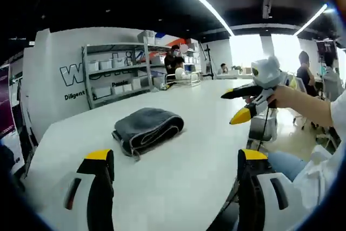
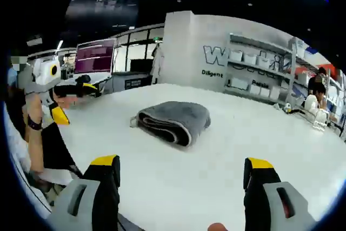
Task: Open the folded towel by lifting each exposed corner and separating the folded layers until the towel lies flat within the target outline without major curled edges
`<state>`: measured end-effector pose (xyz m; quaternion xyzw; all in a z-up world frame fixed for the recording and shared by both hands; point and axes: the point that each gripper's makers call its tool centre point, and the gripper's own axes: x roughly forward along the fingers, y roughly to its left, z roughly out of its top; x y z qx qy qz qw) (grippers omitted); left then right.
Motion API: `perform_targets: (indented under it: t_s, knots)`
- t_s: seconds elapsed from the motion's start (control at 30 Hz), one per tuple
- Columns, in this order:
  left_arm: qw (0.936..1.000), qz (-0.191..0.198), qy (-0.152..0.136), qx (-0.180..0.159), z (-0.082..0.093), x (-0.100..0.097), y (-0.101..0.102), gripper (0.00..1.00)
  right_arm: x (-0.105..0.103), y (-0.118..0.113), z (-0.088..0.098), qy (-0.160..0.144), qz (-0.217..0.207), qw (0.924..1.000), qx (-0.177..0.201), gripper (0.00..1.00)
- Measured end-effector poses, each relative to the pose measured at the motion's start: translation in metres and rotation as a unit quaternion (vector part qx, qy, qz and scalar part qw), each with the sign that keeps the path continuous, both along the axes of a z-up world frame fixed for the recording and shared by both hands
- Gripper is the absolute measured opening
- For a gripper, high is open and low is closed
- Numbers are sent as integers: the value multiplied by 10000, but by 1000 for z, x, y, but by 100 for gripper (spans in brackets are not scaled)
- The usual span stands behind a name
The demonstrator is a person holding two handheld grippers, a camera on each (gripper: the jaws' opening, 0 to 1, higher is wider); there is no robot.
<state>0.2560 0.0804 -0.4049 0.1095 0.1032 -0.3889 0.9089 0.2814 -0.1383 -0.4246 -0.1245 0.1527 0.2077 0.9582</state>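
A folded grey towel (image 1: pixel 148 128) lies on the white table (image 1: pixel 211 106), its stacked edges with pale trim facing me in the left gripper view. My left gripper (image 1: pixel 175 158) hovers short of it, open, with nothing between its yellow-tipped jaws. In the right gripper view the towel (image 2: pixel 175 120) sits at mid-table (image 2: pixel 243 133), and my right gripper (image 2: pixel 182 162) is open and apart from it. Each gripper shows in the other's view: the right gripper (image 1: pixel 239 105) held by a hand at the table's right side, the left gripper (image 2: pixel 73 101) at the left edge.
Metal shelves (image 1: pixel 116 77) with white bins stand behind the table against a lettered white wall. A wire dish rack (image 1: pixel 184 77) sits at the table's far end. People (image 1: pixel 305 74) sit at the right. A screen (image 2: pixel 94 57) glows behind the left gripper.
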Motion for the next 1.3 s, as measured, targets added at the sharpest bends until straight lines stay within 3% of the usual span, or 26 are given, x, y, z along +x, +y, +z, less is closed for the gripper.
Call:
perform_targets:
  t_s: [0.1, 0.3, 0.43, 0.57, 0.7, 0.9, 1.0, 1.1, 1.17, 1.3]
  knots:
    - [9988, 450, 100, 166, -11, -9, 31, 93, 4, 18, 1, 40, 117, 9999, -85, 98]
    - [9947, 1026, 46, 96, -8, -30, 71, 93, 15, 59, 14, -66, 667, 9977, -76, 98]
    - [9925, 1218, -9, 42, -10, -42, 81, 93, 22, 74, 19, -147, 868, 9961, -120, 97]
    - [9907, 1346, 123, 154, -18, -55, 88, 93, 30, 93, 21, -135, 1006, 9948, -5, 95]
    - [9910, 1333, 94, 116, -15, -56, 88, 93, 42, 110, 26, -221, 990, 9948, -79, 92]
    - [9923, 1239, 43, 71, -9, -53, 88, 93, 85, 130, 30, -553, 1036, 9881, -997, 90]
    - [9922, 1246, 32, 50, -6, -47, 88, 92, 120, 130, 19, -583, 902, 9801, -1672, 83]
    - [9919, 1264, 46, 81, -8, -44, 88, 92, 141, 131, 7, -535, 1108, 9631, -2395, 68]
    - [9920, 1261, 37, 99, -8, -42, 88, 92, 148, 131, -1, -352, 1108, 9587, -2594, 66]
    - [9923, 1227, 65, 141, -11, -41, 89, 92, 146, 147, -14, -71, 1402, 9569, -2541, 60]
